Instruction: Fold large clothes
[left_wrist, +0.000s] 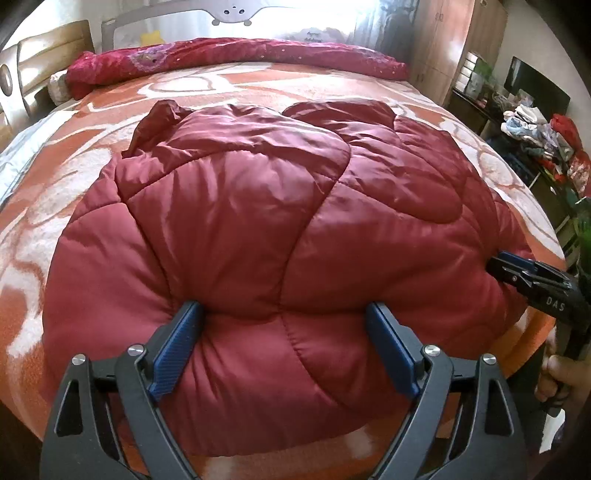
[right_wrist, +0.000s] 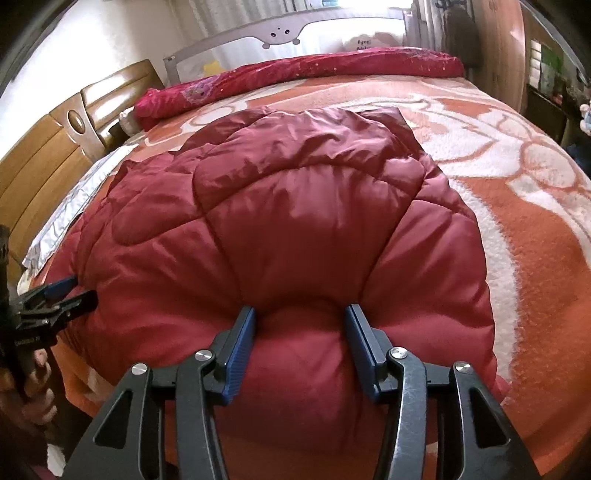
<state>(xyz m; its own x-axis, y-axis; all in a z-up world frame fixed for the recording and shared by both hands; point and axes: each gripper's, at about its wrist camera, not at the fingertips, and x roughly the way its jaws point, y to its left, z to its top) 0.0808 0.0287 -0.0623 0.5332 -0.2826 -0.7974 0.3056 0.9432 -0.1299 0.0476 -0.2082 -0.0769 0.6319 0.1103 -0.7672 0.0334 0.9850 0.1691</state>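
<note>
Both tools are pushed into the near edge of a puffy red coat (left_wrist: 236, 206) that is laid on the bed (left_wrist: 369, 88). A thick roll of coat is squeezed between the blue pads of the left tool (left_wrist: 284, 325). A smaller bump of coat is pinched by the right tool (right_wrist: 300, 325), and a red blanket (left_wrist: 236, 55) is seen far behind.

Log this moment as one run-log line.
item: red padded jacket folded on bed | left gripper: pads pressing near edge | right gripper: pinching near edge
</note>
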